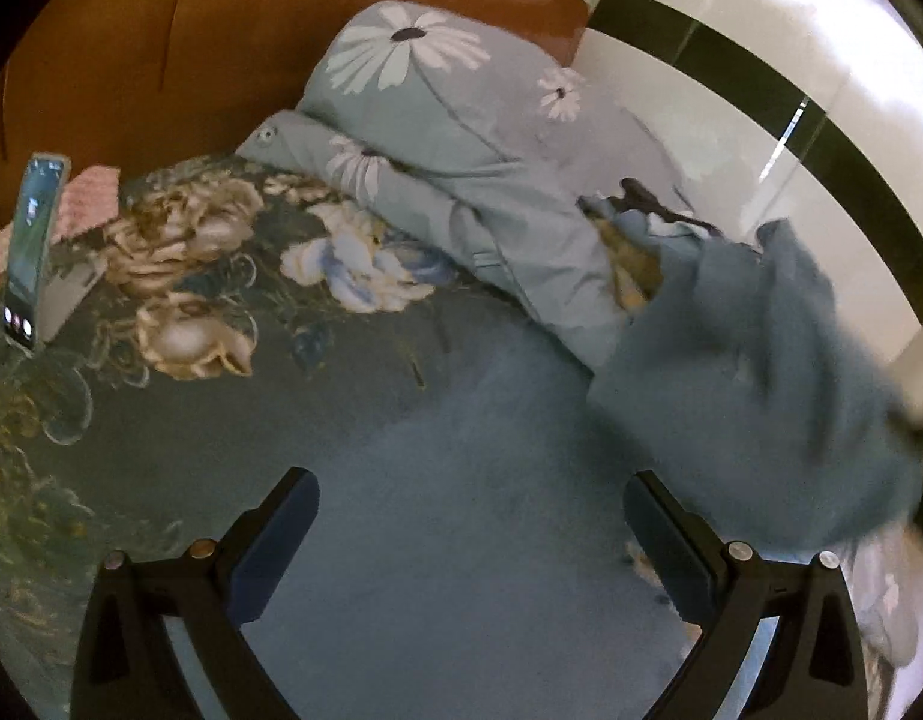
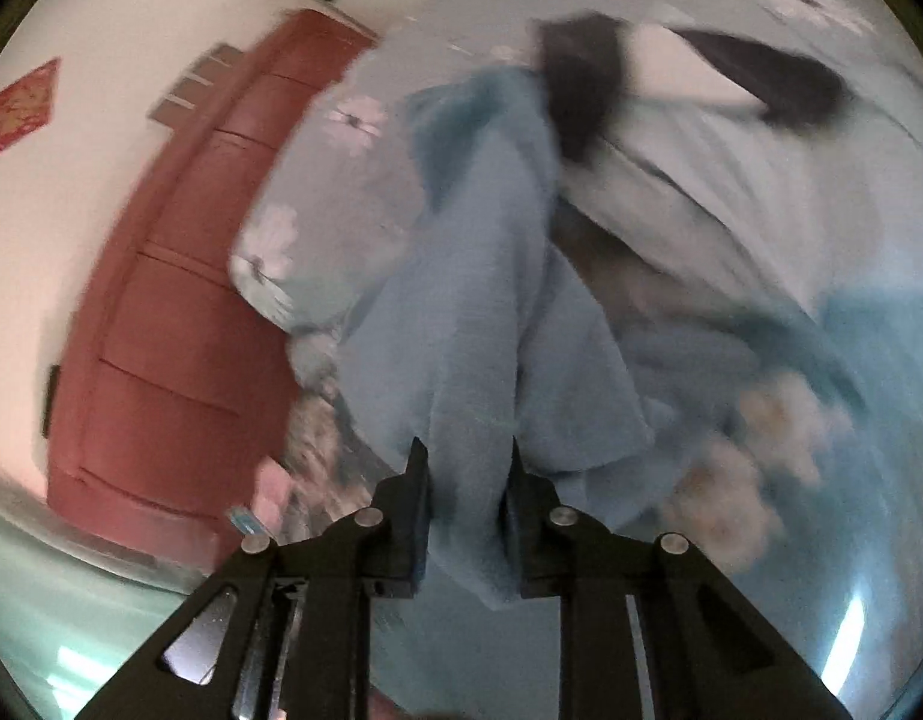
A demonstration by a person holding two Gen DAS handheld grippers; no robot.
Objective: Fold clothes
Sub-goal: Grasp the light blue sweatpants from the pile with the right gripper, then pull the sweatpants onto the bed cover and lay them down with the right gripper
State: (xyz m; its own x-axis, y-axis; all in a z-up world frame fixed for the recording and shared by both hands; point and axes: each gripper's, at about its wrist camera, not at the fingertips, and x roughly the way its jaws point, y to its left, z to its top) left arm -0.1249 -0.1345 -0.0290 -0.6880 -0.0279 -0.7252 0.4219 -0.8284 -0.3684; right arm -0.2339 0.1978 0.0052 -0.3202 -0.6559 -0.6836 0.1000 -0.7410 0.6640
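1. Hanging from the right gripper (image 2: 464, 480), the soft, fleecy blue garment (image 2: 461, 312) is pinched between closed fingers and droops in loose folds; the view is blurred.
2. From the left wrist view, the same blue garment (image 1: 749, 384) bunches up at the right of the scene, part lifted, with more of it spread flat across the near bed under the left gripper (image 1: 470, 510).
3. That left gripper stands wide open and holds nothing.
4. I judge the cloth light, limp and not slippery; it will sag wherever it is unsupported.
5. A hem or corner looks like the best hold, with both tongs well apart to keep an edge taut.
6. The grey-blue daisy-print quilt (image 1: 437, 120) heaped at the far side and the upright smartphone (image 1: 32, 246) at the left could snag a swing.
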